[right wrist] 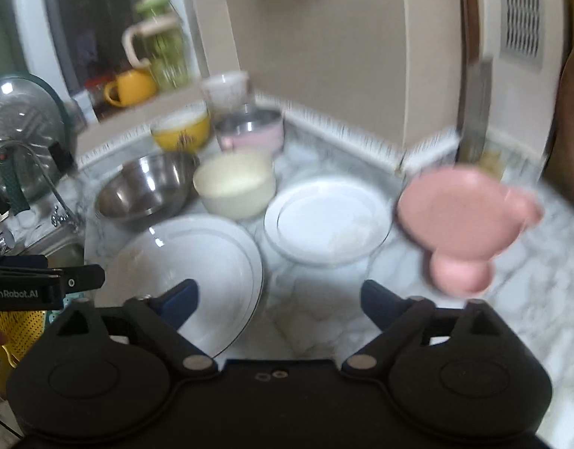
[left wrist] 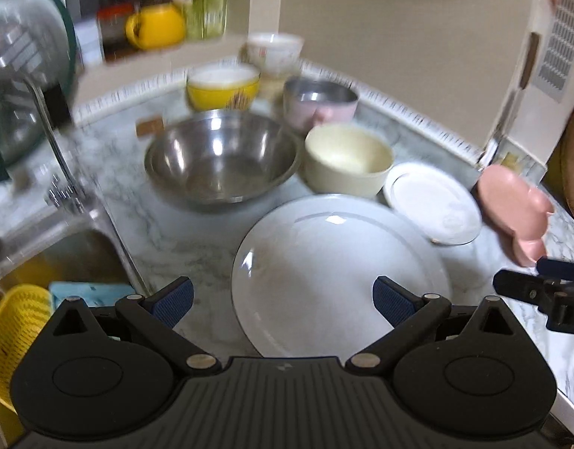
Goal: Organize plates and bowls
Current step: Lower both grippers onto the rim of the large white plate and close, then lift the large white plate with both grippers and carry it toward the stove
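On the marble counter (left wrist: 167, 232) a large round white plate (left wrist: 335, 273) lies nearest, a small white gold-rimmed plate (left wrist: 432, 202) to its right, then a pink lobed dish (left wrist: 515, 209). Farther: steel bowl (left wrist: 221, 157), cream bowl (left wrist: 346, 159). Left tool (left wrist: 283, 297) released above large plate; right tool (right wrist: 279, 299) released, empty.

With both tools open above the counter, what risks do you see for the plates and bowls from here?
1. The large white plate lies flat on the marble counter, so the left tool may slide it instead of lifting it.
2. The cream bowl stands close to the steel mixing bowl and the small white plate; grabbing one could knock another.
3. The sink is close by on the left.
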{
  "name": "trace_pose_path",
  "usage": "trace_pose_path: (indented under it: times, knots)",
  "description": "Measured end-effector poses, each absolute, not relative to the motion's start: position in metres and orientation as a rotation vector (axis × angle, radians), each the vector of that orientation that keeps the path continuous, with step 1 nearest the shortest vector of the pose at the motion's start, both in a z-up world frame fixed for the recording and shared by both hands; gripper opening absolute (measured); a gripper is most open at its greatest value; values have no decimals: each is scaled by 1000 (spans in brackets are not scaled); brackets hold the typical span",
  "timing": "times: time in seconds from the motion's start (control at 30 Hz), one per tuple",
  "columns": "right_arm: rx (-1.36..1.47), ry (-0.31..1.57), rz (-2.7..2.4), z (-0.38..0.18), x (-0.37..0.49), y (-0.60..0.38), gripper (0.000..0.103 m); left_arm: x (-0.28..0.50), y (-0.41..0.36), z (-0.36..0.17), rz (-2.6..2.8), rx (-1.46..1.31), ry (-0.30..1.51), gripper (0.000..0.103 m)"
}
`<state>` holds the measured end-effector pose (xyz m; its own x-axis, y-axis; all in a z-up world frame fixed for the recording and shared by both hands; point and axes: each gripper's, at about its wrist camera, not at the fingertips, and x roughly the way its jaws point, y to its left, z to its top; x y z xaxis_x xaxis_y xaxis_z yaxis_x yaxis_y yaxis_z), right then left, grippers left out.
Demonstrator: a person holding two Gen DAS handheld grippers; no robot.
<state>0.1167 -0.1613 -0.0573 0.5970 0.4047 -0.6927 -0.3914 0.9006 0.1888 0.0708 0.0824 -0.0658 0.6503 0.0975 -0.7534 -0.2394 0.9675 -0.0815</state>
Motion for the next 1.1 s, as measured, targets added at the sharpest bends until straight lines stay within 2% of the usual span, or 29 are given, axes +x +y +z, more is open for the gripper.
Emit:
trace_pose_path:
  times: [0.07, 0.17, 0.2, 0.27, 0.33, 0.4, 0.47, 0.6, 0.67, 0.8, 0.87, 0.93, 1.1]
  knots:
    - [28, 867, 465, -70, 127, -154, 88, 82, 97, -77, 222, -203, 889, 102]
    - [31, 932, 489, -84, 139, -142, 79, 92, 112, -87, 232, -226, 918, 100]
    - [30, 947, 488, -87, 143, -139, 78, 95, 114, -89, 240, -219, 927, 96]
    - [33, 975, 480, -94, 150, -132, 72, 102, 120, -93, 252, -214, 946, 82]
    - [31, 994, 475, -98, 156, -128, 68, 109, 123, -96, 243, -226, 959, 79]
    - [45, 1011, 473, -101, 160, -126, 57, 114, 126, -100, 236, -242, 974, 74]
    - [76, 1040, 471, -106, 165, -125, 51, 119, 128, -104, 229, -257, 994, 60]
    - [123, 1078, 469, -113, 172, -124, 35, 125, 136, -112, 223, -301, 1023, 47]
    - [138, 1087, 476, -115, 173, -125, 31, 126, 139, -115, 215, -320, 1035, 36]
    - [145, 1089, 480, -115, 174, -124, 18, 126, 142, -118, 194, -358, 1041, 30]
    - [164, 1098, 486, -116, 175, -125, 11, 126, 142, -118, 185, -376, 1041, 23]
    - [174, 1104, 486, -117, 175, -125, 11, 127, 141, -118, 172, -388, 1040, 17]
    - [208, 1105, 484, -119, 175, -128, 9, 126, 141, -118, 174, -399, 1034, 16]
